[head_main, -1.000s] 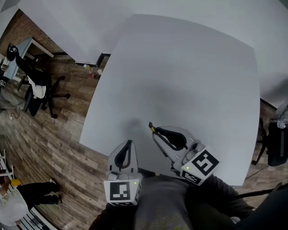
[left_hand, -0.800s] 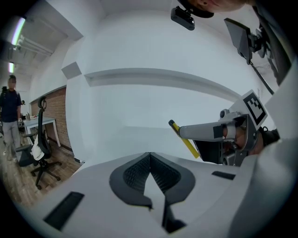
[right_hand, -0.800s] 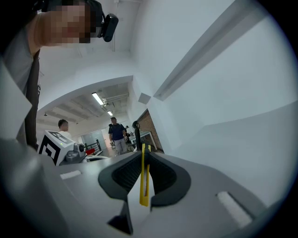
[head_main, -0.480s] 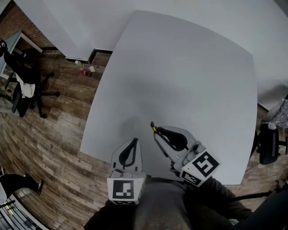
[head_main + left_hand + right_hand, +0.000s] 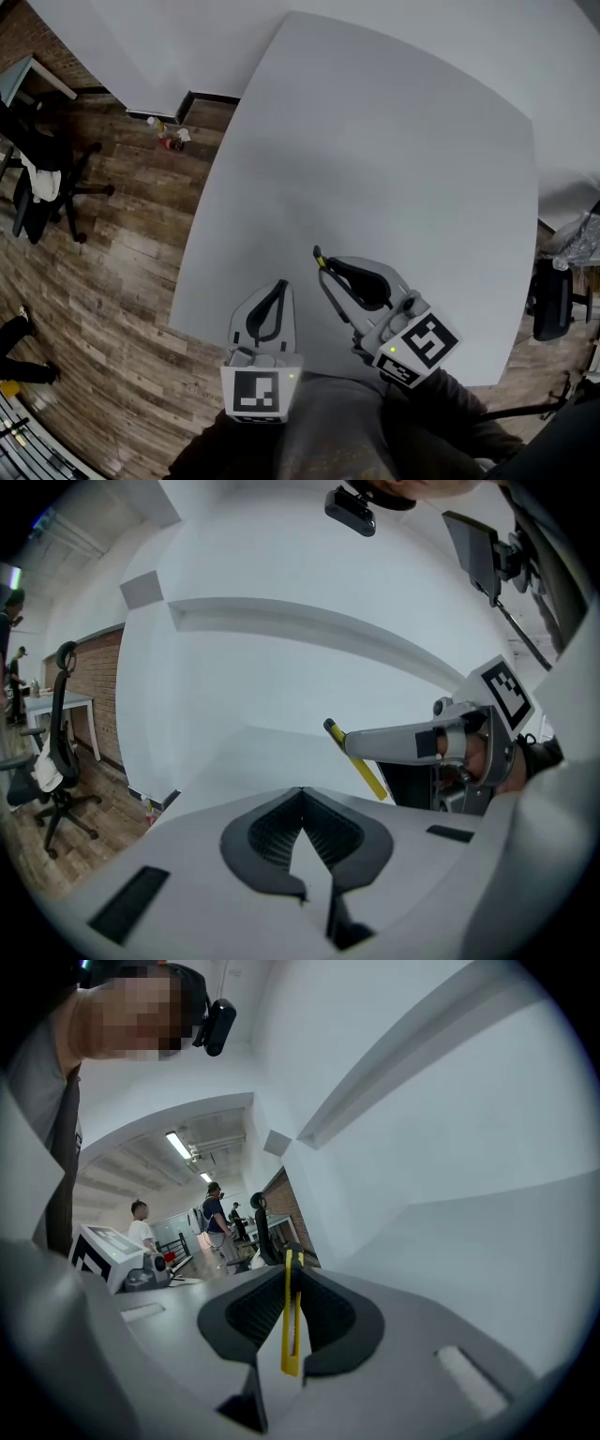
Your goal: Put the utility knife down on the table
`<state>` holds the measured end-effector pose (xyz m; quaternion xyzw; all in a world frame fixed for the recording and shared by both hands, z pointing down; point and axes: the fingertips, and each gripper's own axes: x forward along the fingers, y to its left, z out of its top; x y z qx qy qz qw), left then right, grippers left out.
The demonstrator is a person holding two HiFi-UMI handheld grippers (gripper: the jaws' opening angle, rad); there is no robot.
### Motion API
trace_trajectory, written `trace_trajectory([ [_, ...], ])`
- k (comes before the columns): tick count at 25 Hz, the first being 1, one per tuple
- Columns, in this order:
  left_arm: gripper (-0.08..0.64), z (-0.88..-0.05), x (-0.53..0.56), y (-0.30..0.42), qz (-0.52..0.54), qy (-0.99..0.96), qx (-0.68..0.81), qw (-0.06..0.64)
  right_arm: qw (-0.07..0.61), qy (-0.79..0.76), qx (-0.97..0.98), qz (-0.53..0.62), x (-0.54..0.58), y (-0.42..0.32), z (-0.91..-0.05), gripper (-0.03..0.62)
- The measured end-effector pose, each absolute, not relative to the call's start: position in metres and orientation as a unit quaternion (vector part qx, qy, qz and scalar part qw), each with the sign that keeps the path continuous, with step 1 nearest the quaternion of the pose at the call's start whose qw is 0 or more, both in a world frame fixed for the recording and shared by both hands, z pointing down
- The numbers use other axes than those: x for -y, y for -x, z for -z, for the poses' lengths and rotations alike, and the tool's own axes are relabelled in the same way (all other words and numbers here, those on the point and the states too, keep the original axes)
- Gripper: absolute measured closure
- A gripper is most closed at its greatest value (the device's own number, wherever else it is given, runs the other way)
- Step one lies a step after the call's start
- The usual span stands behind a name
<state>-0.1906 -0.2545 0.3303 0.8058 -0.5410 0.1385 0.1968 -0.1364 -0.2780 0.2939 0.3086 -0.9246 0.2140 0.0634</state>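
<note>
Looking steeply down on a pale grey tabletop (image 5: 394, 150), with two hand-held grippers side by side at its near edge.

Right gripper (image 5: 324, 272), reaching forward and to the left over the tabletop, fingers (image 5: 328, 1312) clenched on a slim yellow utility knife (image 5: 290, 1321). Knife gripped on edge, yellow body running lengthwise between the dark ribbed pads, black tip poking out just past the fingertips. From the left gripper view, same knife (image 5: 361, 766) slanting down and back beneath the right gripper (image 5: 349, 744), near the front of the tabletop; impossible to tell whether touching the surface or held just above it.

Left gripper (image 5: 278, 287) just beside and to the left, pointing forward over the tabletop's near edge. Fingers (image 5: 272, 832) pressed together at the tips, gripping nothing.

Beyond the tabletop on the left, wooden floor (image 5: 103, 272) and a black office chair (image 5: 42, 187), well apart from both grippers.
</note>
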Motion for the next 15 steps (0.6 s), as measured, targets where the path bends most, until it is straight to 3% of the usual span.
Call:
trace_trajectory([
  [15, 0.557, -0.363, 0.290, 0.188, -0.151, -0.799, 0.534, 0.231, 0.090, -0.301, 0.914, -0.257, 0.309, 0.144, -0.339, 0.541],
])
